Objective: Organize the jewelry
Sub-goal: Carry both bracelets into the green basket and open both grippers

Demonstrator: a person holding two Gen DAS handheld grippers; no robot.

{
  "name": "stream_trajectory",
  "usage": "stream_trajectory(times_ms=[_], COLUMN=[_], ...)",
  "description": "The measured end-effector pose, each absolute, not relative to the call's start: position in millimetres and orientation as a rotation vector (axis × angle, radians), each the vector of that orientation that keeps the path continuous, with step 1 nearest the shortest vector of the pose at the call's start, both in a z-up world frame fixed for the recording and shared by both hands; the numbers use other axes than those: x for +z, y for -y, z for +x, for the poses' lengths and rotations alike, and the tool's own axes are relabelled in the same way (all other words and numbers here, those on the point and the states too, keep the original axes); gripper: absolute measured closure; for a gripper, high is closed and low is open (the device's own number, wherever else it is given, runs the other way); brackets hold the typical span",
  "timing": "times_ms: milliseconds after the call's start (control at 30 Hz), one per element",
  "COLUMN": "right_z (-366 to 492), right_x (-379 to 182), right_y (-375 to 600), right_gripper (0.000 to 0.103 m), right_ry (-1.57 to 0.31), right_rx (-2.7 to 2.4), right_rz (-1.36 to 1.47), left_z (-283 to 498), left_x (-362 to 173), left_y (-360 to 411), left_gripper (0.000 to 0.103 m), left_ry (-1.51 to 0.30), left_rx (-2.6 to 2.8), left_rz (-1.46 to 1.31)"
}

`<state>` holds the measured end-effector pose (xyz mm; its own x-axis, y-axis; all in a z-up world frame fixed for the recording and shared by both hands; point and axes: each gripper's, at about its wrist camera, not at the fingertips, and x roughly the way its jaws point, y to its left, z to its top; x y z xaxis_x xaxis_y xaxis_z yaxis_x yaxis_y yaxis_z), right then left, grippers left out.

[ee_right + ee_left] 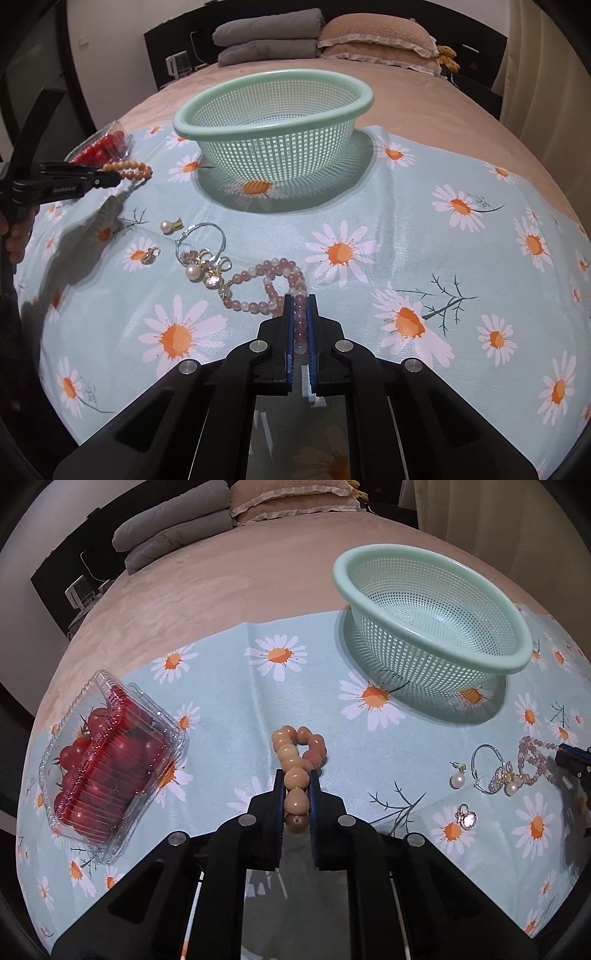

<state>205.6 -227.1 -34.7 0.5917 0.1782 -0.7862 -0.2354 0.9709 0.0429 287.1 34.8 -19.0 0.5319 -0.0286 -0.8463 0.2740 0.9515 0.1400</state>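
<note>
My left gripper (296, 775) is shut on a bracelet of large tan and orange beads (299, 751), which hangs forward above the daisy cloth; it also shows in the right wrist view (127, 170). My right gripper (300, 297) is shut on a pink bead bracelet (266, 280) whose loop lies on the cloth. A mint green colander basket (432, 605) (273, 110) stands beyond, with nothing in it. Loose jewelry lies on the cloth: a pearl earring (168, 226), a silver bangle with charms (203, 243), a small gold ring (149, 255).
A clear plastic box of cherry tomatoes (107, 760) sits at the left on the daisy-print cloth (443, 258). The cloth is spread on a beige bed with pillows (373, 37) and folded grey blankets (269, 35) at the far end.
</note>
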Motion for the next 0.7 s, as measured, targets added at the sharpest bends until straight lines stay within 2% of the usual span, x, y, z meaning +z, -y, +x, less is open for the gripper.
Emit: stream_trajectory(times_ms=[367,700], right_z=[184.0,181.4], right_x=[42.2,121.4], right_y=[243.4,241.4], right_gripper=[0.097,0.097], right_ry=[-0.774,-0.637], right_rx=[0.315,0.308], right_rz=[-0.035,-0.142], left_z=[262.8,267.3], left_x=[36.7,80.1], left_y=[-20.5,6.1], left_gripper=[0.091,0.091], left_ry=[-0.917,-0.862], left_rx=[-0.239,-0.279], left_rz=[0.309,0.335])
